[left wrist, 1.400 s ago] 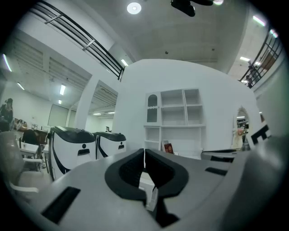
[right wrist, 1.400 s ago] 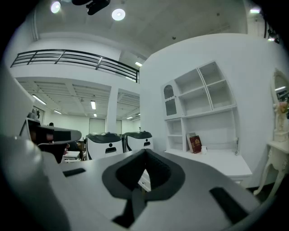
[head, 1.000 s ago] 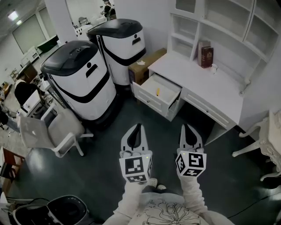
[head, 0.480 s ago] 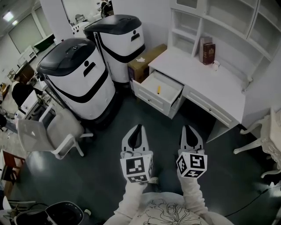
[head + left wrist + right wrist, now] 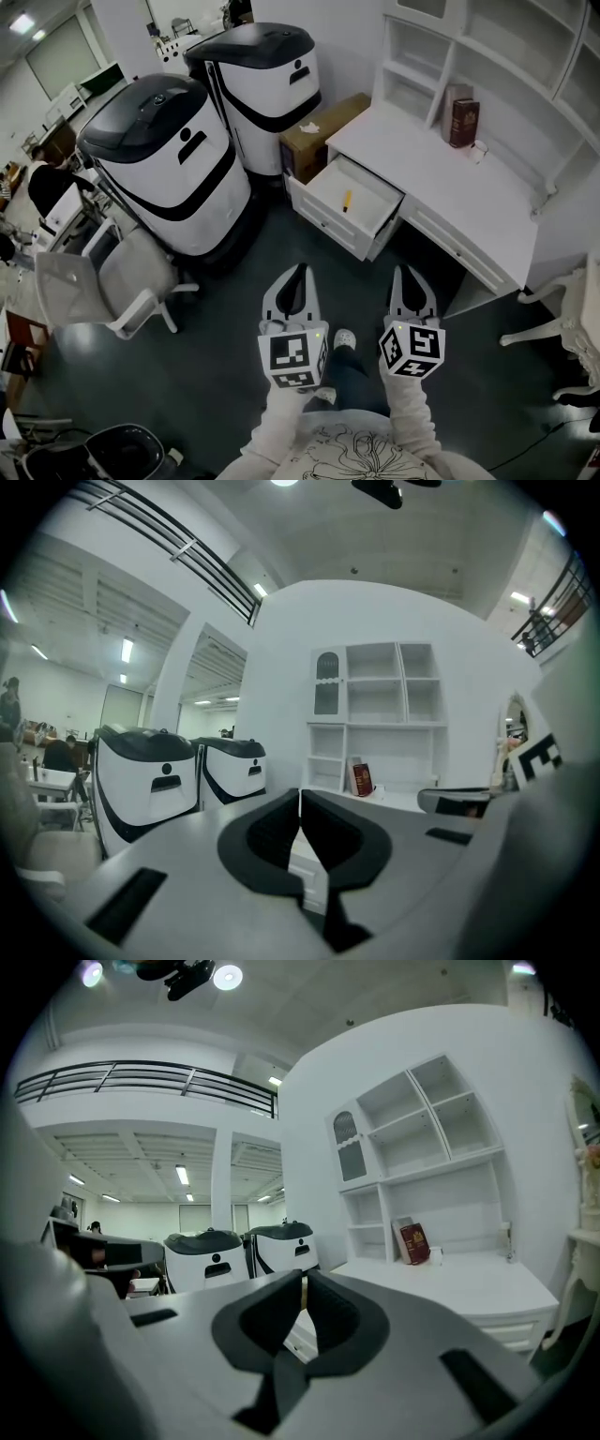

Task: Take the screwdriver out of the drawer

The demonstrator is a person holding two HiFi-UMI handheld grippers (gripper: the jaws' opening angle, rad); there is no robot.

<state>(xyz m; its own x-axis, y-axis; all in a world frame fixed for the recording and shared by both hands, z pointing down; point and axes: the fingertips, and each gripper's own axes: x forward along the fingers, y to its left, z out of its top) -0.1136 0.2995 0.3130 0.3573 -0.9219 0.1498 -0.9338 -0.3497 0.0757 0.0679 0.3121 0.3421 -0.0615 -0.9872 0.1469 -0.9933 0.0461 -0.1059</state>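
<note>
A small yellow-handled screwdriver (image 5: 346, 200) lies in the open white drawer (image 5: 322, 211) of the desk (image 5: 441, 187), seen in the head view. My left gripper (image 5: 299, 270) and right gripper (image 5: 403, 272) are held side by side over the dark floor, well short of the drawer. Both point toward the desk. Each has its jaws shut with nothing between them. In the left gripper view the left gripper (image 5: 300, 794) points at the desk; in the right gripper view the right gripper (image 5: 305, 1279) does the same.
Two large white and black machines (image 5: 178, 159) stand left of the drawer, with a cardboard box (image 5: 319, 131) behind it. A grey chair (image 5: 112, 277) is at the left. Shelves (image 5: 487, 56) with a red book (image 5: 461, 117) rise above the desk. White chairs (image 5: 572, 309) stand at the right.
Both grippers and the person have moved closer to the desk; the drawer now sits nearer the middle of the head view. A shoe shows between the grippers. Jaws stay shut.
</note>
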